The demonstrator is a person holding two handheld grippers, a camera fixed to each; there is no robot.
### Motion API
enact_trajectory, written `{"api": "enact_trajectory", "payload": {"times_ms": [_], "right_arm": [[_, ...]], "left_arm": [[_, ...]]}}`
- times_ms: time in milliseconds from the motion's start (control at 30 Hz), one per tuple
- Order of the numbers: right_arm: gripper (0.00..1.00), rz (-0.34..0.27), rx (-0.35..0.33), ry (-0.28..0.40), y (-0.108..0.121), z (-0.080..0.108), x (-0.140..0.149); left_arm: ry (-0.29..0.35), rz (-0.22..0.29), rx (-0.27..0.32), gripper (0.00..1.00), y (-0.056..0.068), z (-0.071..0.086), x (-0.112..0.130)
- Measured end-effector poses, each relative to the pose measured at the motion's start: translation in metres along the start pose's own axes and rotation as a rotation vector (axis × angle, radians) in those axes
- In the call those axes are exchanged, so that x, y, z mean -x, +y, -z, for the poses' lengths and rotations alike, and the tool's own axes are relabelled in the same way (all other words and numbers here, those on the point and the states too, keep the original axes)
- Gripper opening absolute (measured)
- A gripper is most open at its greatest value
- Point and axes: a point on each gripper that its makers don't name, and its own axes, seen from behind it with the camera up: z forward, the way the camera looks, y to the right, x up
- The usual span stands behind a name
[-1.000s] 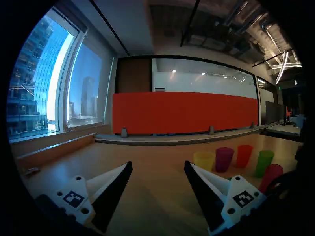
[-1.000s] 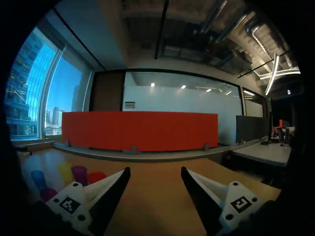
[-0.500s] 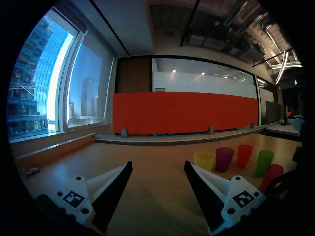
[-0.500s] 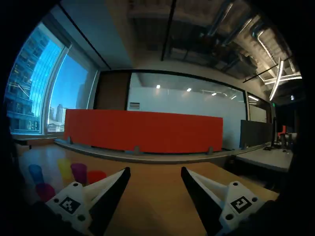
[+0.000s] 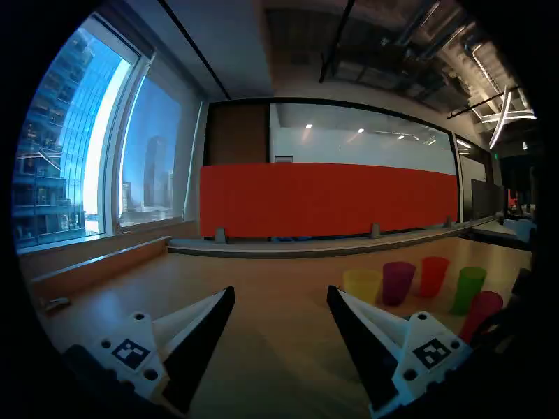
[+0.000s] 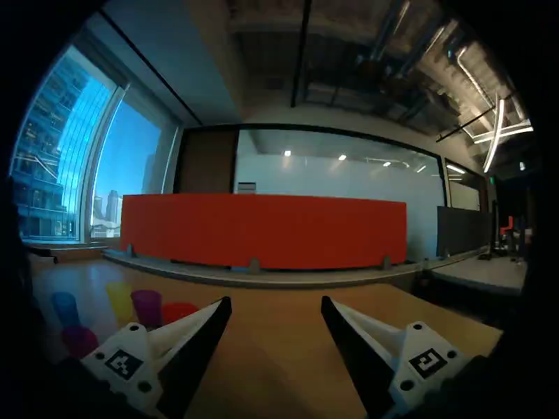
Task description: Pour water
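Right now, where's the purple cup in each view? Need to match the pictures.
Left gripper view: purple cup right of centre, between the yellow cup and the red cup.
Right gripper view: purple cup lower left, again between the yellow cup and the red cup.
Shared landmark: the orange partition across the table's far edge.

No text, label or number is legible.
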Motion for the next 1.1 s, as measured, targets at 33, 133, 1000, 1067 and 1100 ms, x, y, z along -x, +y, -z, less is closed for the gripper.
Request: {"api": "enact_trajectory", "payload": {"times_ms": [33, 133, 1000, 1067, 1100], "right_arm": [[1.00, -0.003, 0.001, -0.004, 0.000, 0.000, 0.002], [1.00, -0.011, 0.003, -0.014, 0.001, 0.000, 0.009], [1.00, -0.028, 0.015, -0.076, 0.007, -0.003, 0.034], [0.99, -0.028, 0.015, -0.076, 0.006, -0.003, 0.035], [1.00, -0.028, 0.015, -0.076, 0.006, -0.003, 0.035]], "left_arm": [[0.000, 0.000, 0.000, 0.98, 0.000, 0.000, 0.000], [0.000, 0.001, 0.000, 0.98, 0.000, 0.000, 0.000], [0.000, 0.000, 0.000, 0.98, -0.001, 0.000, 0.000], [0.000, 0.000, 0.000, 0.98, -0.001, 0.000, 0.000], [0.000, 0.000, 0.000, 0.98, -0.001, 0.000, 0.000]]}}
